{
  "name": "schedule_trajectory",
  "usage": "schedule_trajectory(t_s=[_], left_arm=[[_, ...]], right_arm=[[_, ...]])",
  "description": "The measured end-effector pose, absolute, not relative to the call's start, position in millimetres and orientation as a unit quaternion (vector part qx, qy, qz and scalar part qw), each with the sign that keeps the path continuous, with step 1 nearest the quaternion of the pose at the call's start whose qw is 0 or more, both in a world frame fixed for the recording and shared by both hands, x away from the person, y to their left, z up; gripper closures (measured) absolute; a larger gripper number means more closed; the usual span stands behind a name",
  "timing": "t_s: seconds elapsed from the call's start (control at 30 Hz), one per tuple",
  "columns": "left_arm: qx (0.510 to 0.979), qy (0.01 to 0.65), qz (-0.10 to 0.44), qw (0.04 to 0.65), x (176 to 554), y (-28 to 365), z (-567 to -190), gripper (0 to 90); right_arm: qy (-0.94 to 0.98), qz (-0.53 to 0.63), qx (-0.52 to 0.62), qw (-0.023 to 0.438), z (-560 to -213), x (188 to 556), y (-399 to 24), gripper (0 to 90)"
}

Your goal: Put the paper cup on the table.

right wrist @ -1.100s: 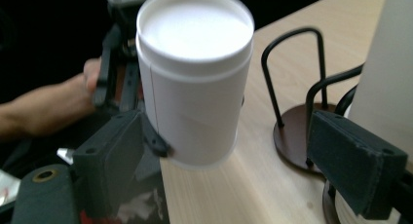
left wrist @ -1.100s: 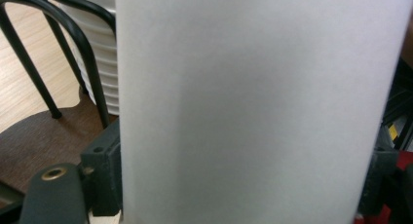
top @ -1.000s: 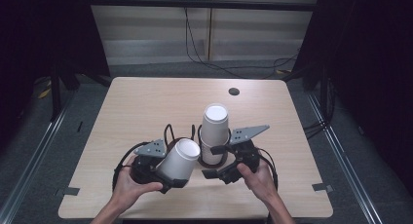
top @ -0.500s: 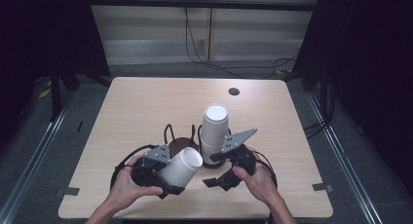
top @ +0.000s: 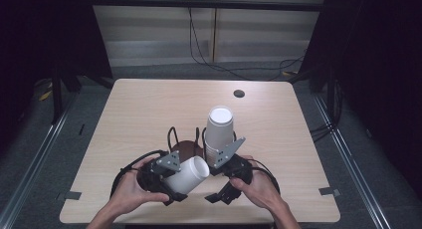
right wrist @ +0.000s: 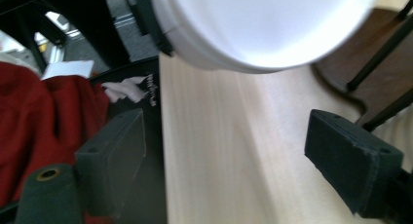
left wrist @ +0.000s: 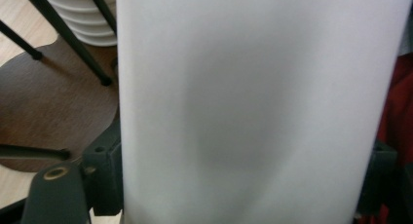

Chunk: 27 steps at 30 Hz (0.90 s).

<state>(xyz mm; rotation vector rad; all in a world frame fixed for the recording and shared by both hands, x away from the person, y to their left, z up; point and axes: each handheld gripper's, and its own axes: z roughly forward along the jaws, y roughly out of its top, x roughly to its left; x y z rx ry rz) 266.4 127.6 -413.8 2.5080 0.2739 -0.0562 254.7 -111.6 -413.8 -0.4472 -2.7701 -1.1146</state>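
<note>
Low in the middle of the high view, the left gripper (top: pixel 171 181) grasps a single white paper cup (top: pixel 188 173), its jaws clenched on the cup's sides. The cup lies tilted almost on its side above the near edge of the table (top: pixel 139 109), its open mouth turned toward the upper right of the frame; I cannot tell whether anything is inside it. In the left gripper view the same cup's wall (left wrist: pixel 258 107) takes up the middle and right of the frame, with the two black jaws pressed against it at the lower left and lower right. Just up and right of the held cup, near the frame's centre, stands a stack of white cups (top: pixel 219 132), nested one inside another and upright, with the top one's closed base facing up. The stack sits in a black wire holder (top: pixel 171 137) on a round dark wooden base (top: pixel 188 149), whose other side, to the left of the stack, holds nothing. The right gripper (top: pixel 224 189) sits at the lower centre-right, just beside the held cup and apart from it; its jaws are released, and in the right gripper view bare table (right wrist: pixel 234 156) shows between them, with the held cup's rim (right wrist: pixel 229 63) above at the top of the frame. A small dark round spot (top: pixel 239 93) lies near the table's far edge.
</note>
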Motion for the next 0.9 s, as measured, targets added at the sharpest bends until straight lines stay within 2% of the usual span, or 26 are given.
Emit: schedule_trajectory(t_s=[0.1,0.13,0.33,0.4,0.47,0.9], left_arm=[[0.951,0.1,-0.017,0.292,268.4,125.5,-411.7,18.3],[0.955,0.094,-0.021,0.282,269.9,123.6,-409.3,18.3],[0.965,0.069,-0.029,0.25,273.1,112.1,-411.1,18.3],[0.966,0.069,-0.036,0.246,272.0,110.0,-412.8,18.3],[0.973,0.055,-0.031,0.222,268.0,105.6,-414.6,18.3],[0.981,0.034,-0.035,0.188,250.4,89.6,-420.6,18.5]], right_arm=[[-0.918,-0.359,-0.154,0.069,-413.4,255.7,-111.1,16.5],[-0.919,-0.357,-0.151,0.073,-412.0,257.4,-111.0,19.2],[-0.925,-0.339,-0.16,0.07,-405.5,262.0,-109.5,15.1],[-0.931,-0.322,-0.152,0.082,-407.3,263.1,-108.3,14.5],[-0.934,-0.313,-0.152,0.085,-410.4,262.5,-107.2,15.0],[-0.936,-0.307,-0.145,0.096,-414.3,258.4,-107.3,15.4]])
